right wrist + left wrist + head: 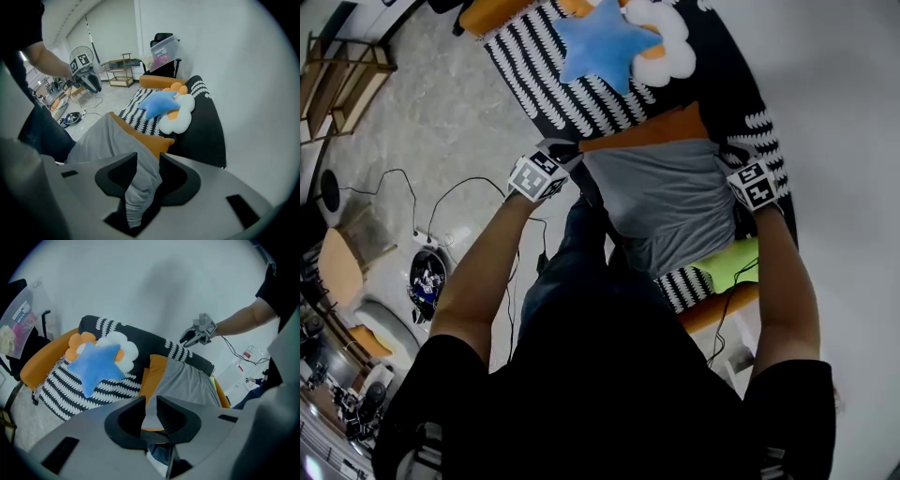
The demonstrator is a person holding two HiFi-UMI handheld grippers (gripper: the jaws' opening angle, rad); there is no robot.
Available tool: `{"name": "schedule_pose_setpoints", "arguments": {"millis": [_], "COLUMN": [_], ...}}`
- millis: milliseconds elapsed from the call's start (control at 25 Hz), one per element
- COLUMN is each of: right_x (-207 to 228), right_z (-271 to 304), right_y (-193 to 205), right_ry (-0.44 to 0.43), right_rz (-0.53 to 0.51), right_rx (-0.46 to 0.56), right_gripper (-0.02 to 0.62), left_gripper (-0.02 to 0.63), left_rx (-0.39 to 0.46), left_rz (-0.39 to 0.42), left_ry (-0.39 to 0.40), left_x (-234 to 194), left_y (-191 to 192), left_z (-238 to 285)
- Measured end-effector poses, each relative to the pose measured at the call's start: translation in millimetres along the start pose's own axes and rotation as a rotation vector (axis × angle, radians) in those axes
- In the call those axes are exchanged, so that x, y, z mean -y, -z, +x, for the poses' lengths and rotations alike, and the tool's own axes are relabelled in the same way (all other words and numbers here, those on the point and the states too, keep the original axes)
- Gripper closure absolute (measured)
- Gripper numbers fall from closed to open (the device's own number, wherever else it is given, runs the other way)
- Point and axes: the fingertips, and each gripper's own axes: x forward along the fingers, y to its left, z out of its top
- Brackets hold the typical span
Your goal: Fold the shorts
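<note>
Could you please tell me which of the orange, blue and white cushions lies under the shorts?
The orange rectangular cushion: the grey fabric shorts lie over it, while the blue star cushion and white flower cushion sit apart.

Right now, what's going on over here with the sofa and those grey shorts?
A person stands at the sofa with a gripper in each hand, spreading grey shorts over an orange cushion. The left gripper and right gripper each have a corner of the shorts between jaws that stand apart, so the cloth looks laid down, not pinched. No fold shows yet.
</note>
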Motion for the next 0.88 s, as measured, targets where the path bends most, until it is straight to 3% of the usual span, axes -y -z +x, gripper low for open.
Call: {"name": "schedule_pose_setpoints", "arguments": {"millis": [360, 640, 760, 880], "right_x": [31, 21, 5, 0], "right_z": [33, 74, 83, 92], "right_y": [37, 31, 30, 36], "right_ry": [-0.040, -0.163, -0.201, -0.176], "right_rz": [-0.059, -0.165, -0.243, -0.379], "right_rx": [-0.084, -0.151, -0.191, -0.281], "right_gripper": [0.430, 0.422, 0.422, 0.423], "left_gripper": [0.512, 0.485, 0.467, 0.462], "left_rx": [-0.110, -0.219, -0.301, -0.375], "left_rz": [0.132, 0.176, 0.217, 0.261], "left_ry": [-0.035, 0.017, 0.033, 0.016], "left_x": [1, -4, 1, 2], "left_y": [23, 40, 52, 62], "left_z": [49, 99, 113, 121]}}
